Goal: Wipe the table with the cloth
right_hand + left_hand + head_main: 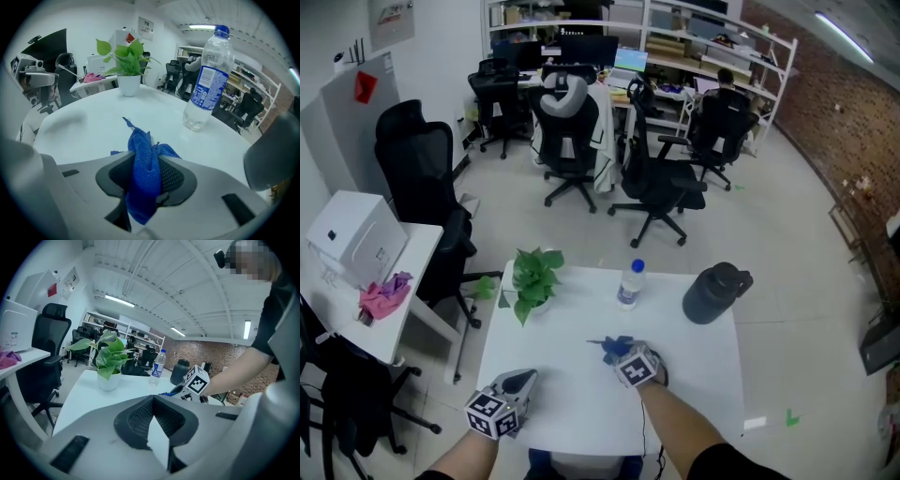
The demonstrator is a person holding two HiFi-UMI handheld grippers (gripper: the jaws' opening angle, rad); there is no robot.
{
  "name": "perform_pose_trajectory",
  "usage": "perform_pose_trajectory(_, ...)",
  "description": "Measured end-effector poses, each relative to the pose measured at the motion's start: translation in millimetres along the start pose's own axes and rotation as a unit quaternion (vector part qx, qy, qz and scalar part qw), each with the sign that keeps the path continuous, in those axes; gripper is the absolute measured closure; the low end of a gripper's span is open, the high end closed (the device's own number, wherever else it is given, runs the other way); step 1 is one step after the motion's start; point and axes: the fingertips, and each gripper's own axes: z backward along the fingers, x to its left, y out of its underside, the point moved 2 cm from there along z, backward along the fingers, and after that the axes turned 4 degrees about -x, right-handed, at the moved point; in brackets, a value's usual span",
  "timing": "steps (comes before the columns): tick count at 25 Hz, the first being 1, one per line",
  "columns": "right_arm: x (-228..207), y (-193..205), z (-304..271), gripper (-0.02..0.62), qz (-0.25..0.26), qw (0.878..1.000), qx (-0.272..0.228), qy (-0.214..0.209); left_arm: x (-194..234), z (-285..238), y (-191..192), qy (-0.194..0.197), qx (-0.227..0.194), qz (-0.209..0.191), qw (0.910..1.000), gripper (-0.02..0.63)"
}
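Cloth [143,161]: solid blue. Table [567,403]: plain white. Right claw [145,187] and left claw [157,425]: light grey shells, black textured pads, cubes [636,369] with black-and-white square markers. Plant [534,274]: green leaves, white pot. Bottle [206,79]: clear, blue cap, blue-and-white label. Jug [713,292]: dark grey. Office chairs [656,178]: black. Rag [384,295]: pink. Floor [769,234]: pale grey.

The white table [572,394] bears a potted plant [532,281], a water bottle [629,284] and a dark jug [713,292].

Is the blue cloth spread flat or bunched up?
Bunched up: the right gripper pinches the cloth into a narrow crumpled wad between its jaws, not laid flat on the table.
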Motion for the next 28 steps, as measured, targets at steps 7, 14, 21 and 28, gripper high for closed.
perform_pose_trajectory(7,-28,-17,-18,0.468,-0.003,1.0,0.022,0.01,7,8,3,-0.009,0.004,0.006,0.9999,0.606)
perform_pose_trajectory(14,-22,-8,-13,0.471,-0.019,0.999,0.033,-0.005,10,8,9,-0.012,0.005,0.006,0.9999,0.606)
perform_pose_trajectory(21,15,25,19,0.472,-0.006,0.999,0.046,-0.02,-1,2,4,0.0,-0.004,0.009,0.9999,0.606)
perform_pose_trajectory(28,18,27,21,0.474,0.011,0.999,0.038,-0.017,-6,4,4,0.003,-0.006,0.009,0.9999,0.606)
